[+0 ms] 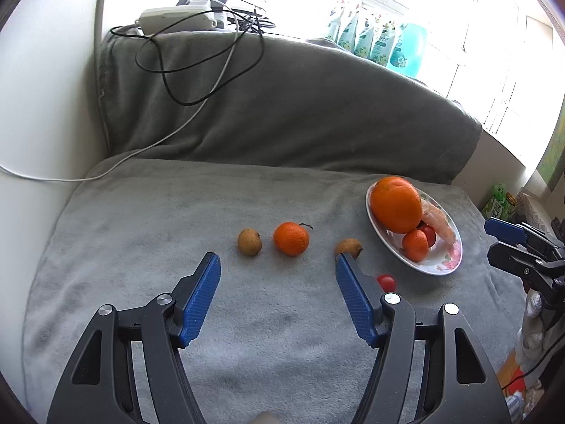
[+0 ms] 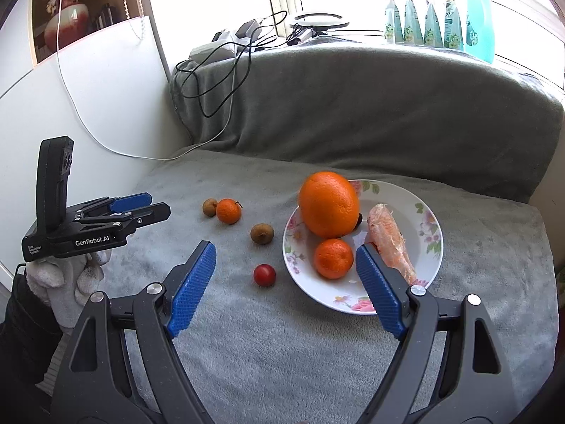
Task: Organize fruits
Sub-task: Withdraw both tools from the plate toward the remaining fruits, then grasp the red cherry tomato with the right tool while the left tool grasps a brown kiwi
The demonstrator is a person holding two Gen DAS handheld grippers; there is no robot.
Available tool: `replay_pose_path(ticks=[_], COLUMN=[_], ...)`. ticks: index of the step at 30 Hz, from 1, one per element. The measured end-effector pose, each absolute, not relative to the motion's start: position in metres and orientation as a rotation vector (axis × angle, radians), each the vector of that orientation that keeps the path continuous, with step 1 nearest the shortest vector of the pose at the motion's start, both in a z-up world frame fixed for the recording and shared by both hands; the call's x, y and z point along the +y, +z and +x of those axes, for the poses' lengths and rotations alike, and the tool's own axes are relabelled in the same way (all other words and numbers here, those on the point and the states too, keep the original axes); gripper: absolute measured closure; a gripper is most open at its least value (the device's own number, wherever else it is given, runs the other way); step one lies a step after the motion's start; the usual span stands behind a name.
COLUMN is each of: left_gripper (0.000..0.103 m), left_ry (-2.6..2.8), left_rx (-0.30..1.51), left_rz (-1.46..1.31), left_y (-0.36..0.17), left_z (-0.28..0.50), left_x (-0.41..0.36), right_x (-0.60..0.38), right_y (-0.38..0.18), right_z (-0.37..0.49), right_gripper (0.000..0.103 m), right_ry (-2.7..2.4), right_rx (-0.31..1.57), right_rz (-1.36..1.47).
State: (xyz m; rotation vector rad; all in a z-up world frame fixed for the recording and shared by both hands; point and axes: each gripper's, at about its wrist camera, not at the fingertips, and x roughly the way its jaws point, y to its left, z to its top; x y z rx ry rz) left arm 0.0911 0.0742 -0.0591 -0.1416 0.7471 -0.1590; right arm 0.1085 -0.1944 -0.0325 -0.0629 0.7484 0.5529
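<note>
A floral plate [image 2: 353,305] on the grey blanket holds a big orange [image 2: 328,205], a small mandarin [image 2: 333,258] and a pale orange peeled piece [image 2: 390,243]. Left of it lie a red cherry tomato [image 2: 264,275], a brown fruit [image 2: 262,233], a loose mandarin [image 2: 229,211] and a second brown fruit [image 2: 209,207]. My right gripper [image 2: 286,249] hangs open over the plate's near left rim, holding nothing. My left gripper [image 1: 277,261] is open and empty, just short of the loose mandarin [image 1: 291,238]; the brown fruits [image 1: 249,242] [image 1: 349,247], the tomato [image 1: 386,282] and the plate [image 1: 441,265] lie around it.
A grey back cushion [image 1: 300,106] rises behind the fruit, with black and white cables [image 1: 197,70] and a white adapter [image 1: 169,17] on top. Bottles [image 2: 441,17] line the windowsill. A white wall [image 2: 88,106] bounds the left side. A gloved hand [image 2: 67,275] holds the left gripper [image 2: 160,205].
</note>
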Motion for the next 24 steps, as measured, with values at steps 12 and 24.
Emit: replay_pose_path(ticks=[12, 24], left_gripper=[0.036, 0.054], left_ry=[-0.163, -0.189], left_rx=[0.739, 0.775], left_rz=[-0.159, -0.192], left_y=[-0.065, -0.078], left_z=[0.096, 0.114], left_x=[0.085, 0.094], right_x=[-0.161, -0.148], right_y=[-0.061, -0.099], right_z=[0.094, 0.122], right_gripper=[0.031, 0.067], right_ry=[0.64, 0.599], right_rx=[0.84, 0.99], right_rz=[-0.102, -0.092])
